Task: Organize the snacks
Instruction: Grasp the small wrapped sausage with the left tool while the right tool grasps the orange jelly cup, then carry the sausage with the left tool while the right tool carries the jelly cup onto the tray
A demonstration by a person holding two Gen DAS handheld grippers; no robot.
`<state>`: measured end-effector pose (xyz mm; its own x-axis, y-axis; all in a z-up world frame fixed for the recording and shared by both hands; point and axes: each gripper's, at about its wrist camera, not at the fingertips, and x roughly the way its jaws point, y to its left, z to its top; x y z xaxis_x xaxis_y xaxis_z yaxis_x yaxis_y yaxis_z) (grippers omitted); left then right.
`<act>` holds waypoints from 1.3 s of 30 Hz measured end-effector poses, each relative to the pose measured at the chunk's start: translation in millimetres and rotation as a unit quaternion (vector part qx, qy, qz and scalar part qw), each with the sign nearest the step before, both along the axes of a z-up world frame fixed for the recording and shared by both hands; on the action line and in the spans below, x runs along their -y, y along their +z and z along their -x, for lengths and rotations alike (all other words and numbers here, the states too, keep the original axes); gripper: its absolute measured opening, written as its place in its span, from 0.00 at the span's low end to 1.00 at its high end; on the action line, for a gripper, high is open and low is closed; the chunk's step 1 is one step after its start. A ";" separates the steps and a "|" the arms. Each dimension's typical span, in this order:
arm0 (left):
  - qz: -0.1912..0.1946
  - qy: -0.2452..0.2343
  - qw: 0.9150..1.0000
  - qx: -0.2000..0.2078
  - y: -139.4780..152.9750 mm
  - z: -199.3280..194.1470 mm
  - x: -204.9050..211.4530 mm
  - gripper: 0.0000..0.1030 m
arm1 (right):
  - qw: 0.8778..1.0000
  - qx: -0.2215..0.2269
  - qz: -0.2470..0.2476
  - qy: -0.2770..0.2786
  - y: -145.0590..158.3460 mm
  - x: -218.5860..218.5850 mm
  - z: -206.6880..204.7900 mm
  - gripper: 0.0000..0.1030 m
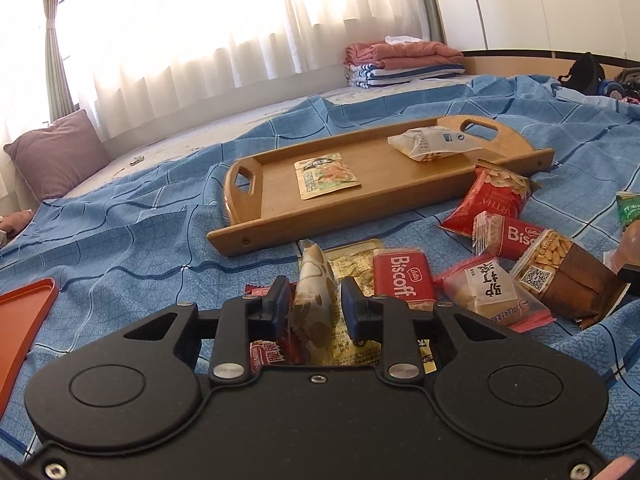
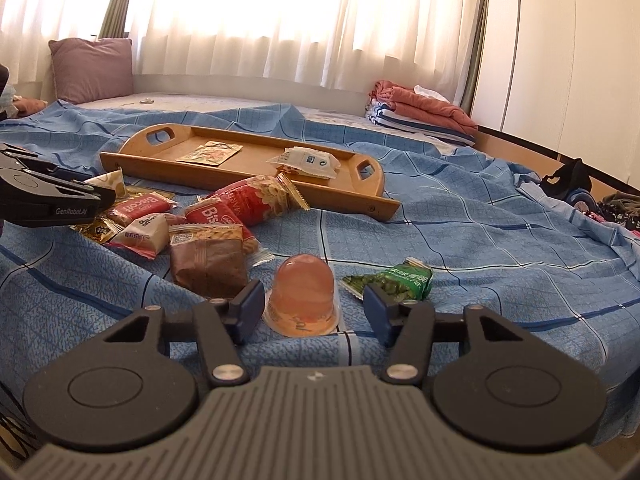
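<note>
Left gripper (image 1: 314,304) jaws pinch a cream wrapper (image 1: 314,280) beside red "Biscoff" packs (image 1: 402,278); right gripper (image 2: 314,312) jaws spread.

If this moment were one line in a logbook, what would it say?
left gripper: shut on cream packet | right gripper: open around jelly cup | wooden tray: two snacks inside
</note>
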<state>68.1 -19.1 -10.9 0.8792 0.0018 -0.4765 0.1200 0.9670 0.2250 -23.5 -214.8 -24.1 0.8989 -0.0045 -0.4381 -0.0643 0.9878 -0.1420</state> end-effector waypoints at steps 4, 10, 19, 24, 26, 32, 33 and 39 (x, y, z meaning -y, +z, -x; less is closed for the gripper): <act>0.016 -0.004 1.000 -0.011 1.8 -6.0 0.0 0.23 | 1.000 -0.002 -0.004 0.000 -2.0 -0.4 -4.1 0.63; 0.058 0.003 0.998 -0.020 10.6 4.0 -5.7 0.12 | 1.000 -0.007 -0.012 0.006 -2.4 -2.0 -8.2 0.42; 0.072 -0.008 0.997 -0.011 31.7 18.6 -7.1 0.12 | 1.000 -0.007 -0.031 -0.001 7.2 0.4 -10.0 0.39; 0.083 0.001 0.996 -0.017 42.1 14.7 -8.9 0.12 | 0.999 0.000 -0.042 -0.013 17.5 5.6 -11.6 0.37; 0.087 0.001 0.996 -0.017 45.8 13.2 -8.9 0.12 | 0.999 0.002 -0.043 -0.015 22.3 6.8 -13.1 0.35; 0.091 -0.002 0.996 -0.011 52.6 10.6 -5.7 0.12 | 0.999 0.003 -0.039 -0.022 28.0 8.2 -21.1 0.13; 0.091 -0.003 0.996 -0.011 52.6 10.4 -5.2 0.12 | 0.999 0.004 -0.033 -0.020 27.9 6.5 -21.6 0.15; 0.095 -0.004 0.995 -0.026 45.8 10.6 -5.4 0.12 | 1.000 -0.004 -0.011 -0.014 21.2 -0.1 -21.0 0.47</act>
<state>57.4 -13.7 34.9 0.8528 -0.0998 -0.5126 0.1347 0.9904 0.0313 -2.5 -214.7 -2.9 0.8949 -0.0199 -0.4458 -0.0378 0.9920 -0.1203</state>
